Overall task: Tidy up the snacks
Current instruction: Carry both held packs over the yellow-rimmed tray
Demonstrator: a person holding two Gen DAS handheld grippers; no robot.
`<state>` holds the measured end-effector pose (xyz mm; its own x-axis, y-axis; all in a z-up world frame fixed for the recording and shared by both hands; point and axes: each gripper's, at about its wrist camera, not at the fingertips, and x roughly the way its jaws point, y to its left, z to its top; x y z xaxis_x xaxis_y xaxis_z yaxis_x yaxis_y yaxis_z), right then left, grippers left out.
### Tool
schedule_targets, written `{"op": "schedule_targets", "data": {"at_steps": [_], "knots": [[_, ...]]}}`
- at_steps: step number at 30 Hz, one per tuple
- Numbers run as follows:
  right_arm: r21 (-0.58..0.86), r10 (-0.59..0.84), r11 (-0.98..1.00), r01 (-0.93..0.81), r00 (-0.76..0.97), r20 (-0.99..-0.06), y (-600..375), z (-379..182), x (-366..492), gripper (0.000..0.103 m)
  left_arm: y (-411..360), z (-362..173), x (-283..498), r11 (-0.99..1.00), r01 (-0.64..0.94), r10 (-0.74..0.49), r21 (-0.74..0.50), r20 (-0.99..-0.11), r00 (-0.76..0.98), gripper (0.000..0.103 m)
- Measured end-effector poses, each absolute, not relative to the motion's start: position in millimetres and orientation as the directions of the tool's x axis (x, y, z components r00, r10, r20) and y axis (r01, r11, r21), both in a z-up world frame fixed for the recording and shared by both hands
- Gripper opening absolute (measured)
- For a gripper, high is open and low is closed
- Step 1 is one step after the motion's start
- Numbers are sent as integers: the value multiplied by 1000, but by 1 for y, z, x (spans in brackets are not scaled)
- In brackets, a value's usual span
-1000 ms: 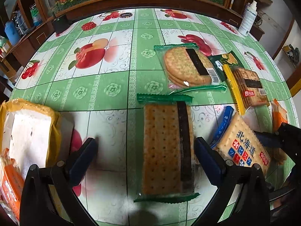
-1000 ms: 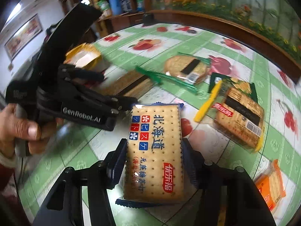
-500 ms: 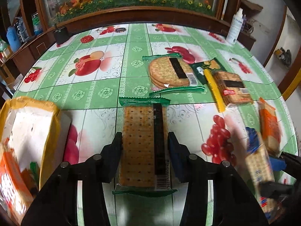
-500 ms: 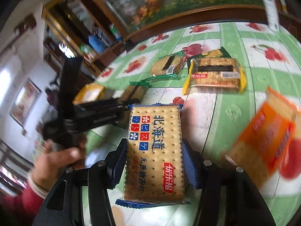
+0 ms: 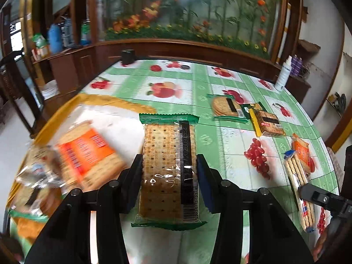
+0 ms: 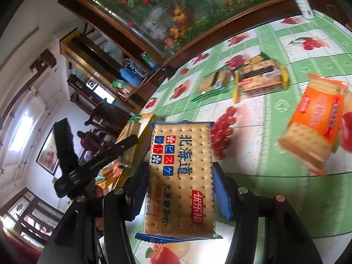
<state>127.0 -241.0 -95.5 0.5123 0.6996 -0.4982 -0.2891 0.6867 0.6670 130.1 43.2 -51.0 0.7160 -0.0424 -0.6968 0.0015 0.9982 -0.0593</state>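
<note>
Two tools each clamp a cracker pack: left tool a green-edged clear-wrapped pack, right tool a blue-edged printed pack.

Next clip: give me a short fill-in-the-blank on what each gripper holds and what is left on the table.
1. The left gripper is shut on a cracker pack with ____ sealed ends.
2. The right gripper is shut on a cracker pack with ____ sealed ends.
3. The pack of round crackers lies on the ____.
4. The yellow bag already holds a pack with an ____ label.

Missing words: green; blue; table; orange
</note>
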Motion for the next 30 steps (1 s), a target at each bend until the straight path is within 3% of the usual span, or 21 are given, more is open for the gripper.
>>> {"op": "schedule_targets", "data": {"at_steps": [12,30], "knots": [[668,749,647,-368,474,-464,-192,-83,115,56,80,-27,91,995,-92,56,-25,-631,774,45],[660,814,577,-480,400,-421,-116,-54,120,56,146,-27,69,969,-246,199,7,-607,769,45]]}}
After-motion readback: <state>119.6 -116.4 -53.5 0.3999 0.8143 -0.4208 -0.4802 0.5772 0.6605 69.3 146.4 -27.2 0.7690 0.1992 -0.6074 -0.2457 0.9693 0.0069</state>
